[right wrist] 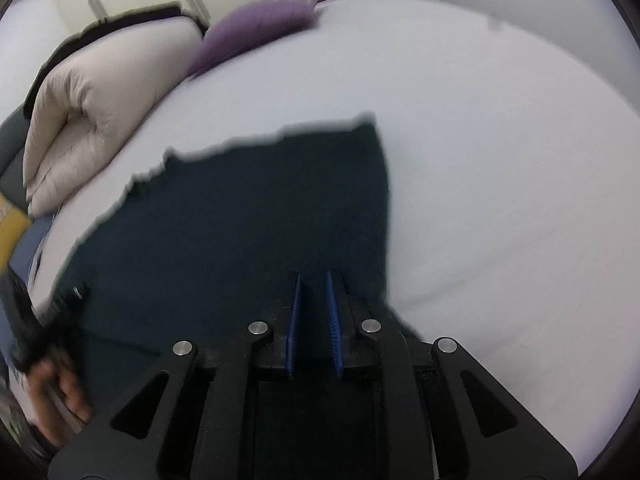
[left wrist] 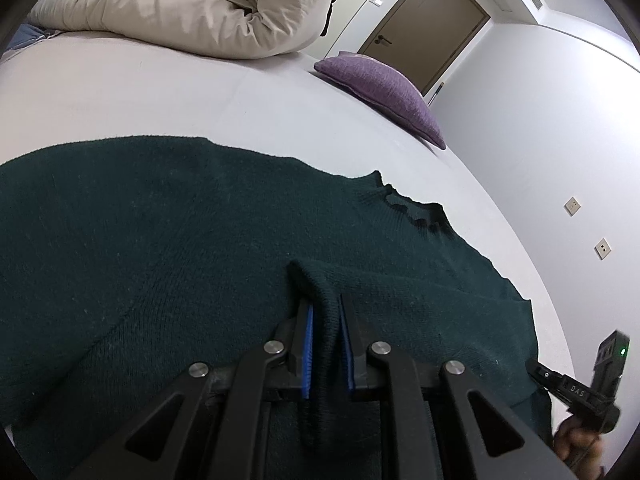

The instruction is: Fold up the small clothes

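Note:
A dark green knitted sweater (left wrist: 160, 240) lies spread on the white bed sheet (left wrist: 160, 92), its ribbed collar (left wrist: 416, 208) toward the right. My left gripper (left wrist: 325, 300) is shut on a raised fold of the knit, which stands between its blue pads. In the blurred right wrist view the sweater (right wrist: 240, 208) fills the middle. There my right gripper (right wrist: 314, 280) sits at the garment's right edge, its pads nearly together with dark knit between them. The other tool and the hand holding it show at the edge of each view: lower right (left wrist: 608, 364), lower left (right wrist: 40, 320).
A purple cushion (left wrist: 384, 88) (right wrist: 260, 28) lies near the far edge of the bed. A bundled beige duvet (left wrist: 180, 8) (right wrist: 92, 112) sits at the far left. A brown door (left wrist: 432, 20) and white walls lie beyond. Bare sheet (right wrist: 500, 160) stretches right of the sweater.

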The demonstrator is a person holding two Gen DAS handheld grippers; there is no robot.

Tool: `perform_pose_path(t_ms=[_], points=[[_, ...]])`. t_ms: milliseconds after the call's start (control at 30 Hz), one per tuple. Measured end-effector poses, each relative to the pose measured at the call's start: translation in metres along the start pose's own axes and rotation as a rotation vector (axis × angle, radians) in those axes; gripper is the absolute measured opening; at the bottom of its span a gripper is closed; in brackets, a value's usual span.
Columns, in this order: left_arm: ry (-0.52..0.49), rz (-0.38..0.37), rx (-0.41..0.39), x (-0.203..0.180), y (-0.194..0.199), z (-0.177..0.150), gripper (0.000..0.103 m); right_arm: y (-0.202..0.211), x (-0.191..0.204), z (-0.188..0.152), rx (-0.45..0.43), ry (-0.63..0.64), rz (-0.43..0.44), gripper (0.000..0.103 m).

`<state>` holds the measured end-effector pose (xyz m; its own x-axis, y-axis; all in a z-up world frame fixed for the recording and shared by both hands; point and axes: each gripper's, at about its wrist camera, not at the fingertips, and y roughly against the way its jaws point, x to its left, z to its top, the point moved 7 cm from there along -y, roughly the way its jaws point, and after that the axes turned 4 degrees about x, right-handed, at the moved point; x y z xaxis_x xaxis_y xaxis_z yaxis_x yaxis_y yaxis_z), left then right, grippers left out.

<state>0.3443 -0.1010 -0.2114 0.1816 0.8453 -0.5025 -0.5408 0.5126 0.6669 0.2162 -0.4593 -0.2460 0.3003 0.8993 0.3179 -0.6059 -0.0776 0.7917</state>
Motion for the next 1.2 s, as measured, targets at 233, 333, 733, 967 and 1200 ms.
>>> perform_pose_path(t_ms=[233, 333, 733, 967, 1200], points=[[0.059, 0.066, 0.093, -0.002, 0.027, 0.015, 0.073, 0.034, 0.001, 0.000, -0.057, -0.053, 0.081, 0.040], [0.090, 0.099, 0.004, 0.013, 0.082, 0.024, 0.092, 0.078, 0.013, -0.005, -0.166, -0.074, 0.095, 0.064], [0.730, 0.026, -0.344, 0.231, 0.287, -0.056, 0.091, 0.131, 0.149, -0.097, 0.010, 0.034, 0.411, 0.064], [1.001, -0.007, -0.439, 0.293, 0.305, -0.098, 0.076, 0.125, 0.209, -0.153, 0.114, 0.078, 0.450, 0.064], [1.081, -0.016, -0.489, 0.306, 0.304, -0.104, 0.064, 0.132, 0.234, -0.170, 0.127, 0.086, 0.459, 0.064]])
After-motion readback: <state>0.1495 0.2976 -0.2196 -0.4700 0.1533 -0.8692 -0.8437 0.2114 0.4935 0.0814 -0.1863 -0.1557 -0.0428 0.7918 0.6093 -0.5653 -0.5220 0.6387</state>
